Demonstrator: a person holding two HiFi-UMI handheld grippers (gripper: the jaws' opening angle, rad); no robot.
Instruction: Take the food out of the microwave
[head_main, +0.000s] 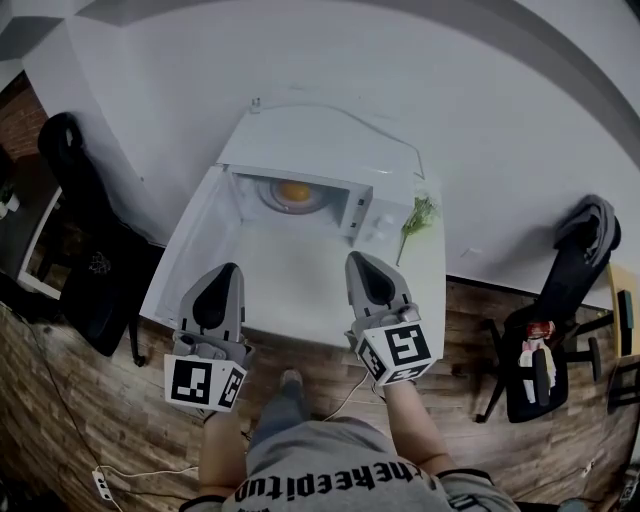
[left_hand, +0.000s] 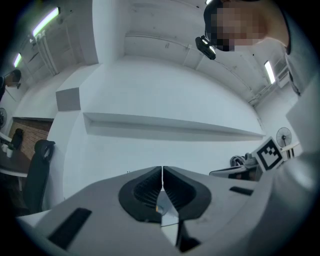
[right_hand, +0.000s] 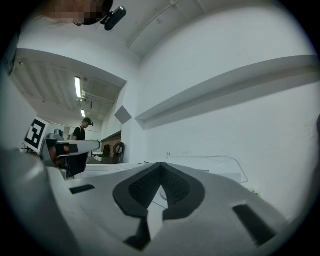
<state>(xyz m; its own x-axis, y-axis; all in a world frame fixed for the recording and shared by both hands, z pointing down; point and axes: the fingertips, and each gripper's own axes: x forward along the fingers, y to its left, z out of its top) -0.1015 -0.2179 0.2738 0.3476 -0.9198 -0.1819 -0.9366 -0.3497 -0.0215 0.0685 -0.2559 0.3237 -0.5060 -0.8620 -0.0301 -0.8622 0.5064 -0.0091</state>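
Head view first: the microwave (head_main: 330, 150) sits on the white table (head_main: 300, 300) with its door (head_main: 195, 240) swung wide open to the left. The food (head_main: 294, 191) is something orange on a plate (head_main: 270, 197), still inside on the turntable. Both tools sit at the near edge of the table, the left gripper (head_main: 222, 285) and the right gripper (head_main: 366, 270), well short of the cavity. A green sprig (head_main: 418, 215) lies just right of the microwave.

Left gripper view: jaws pressed together, nothing between them. Mostly wall and ceiling beyond, so it's aimed a bit high.

Right gripper view: same deal, jaws fully closed and empty, pointing roughly level across the table.

So the person looks to be at the reach-in stage. To do it well, they'd probably want to spread the jaws before entering, come in low and level, and pinch the plate by its rim rather than poke at the food. Using one gripper per side should keep the plate flat on the way out. Watch the door on the left too.
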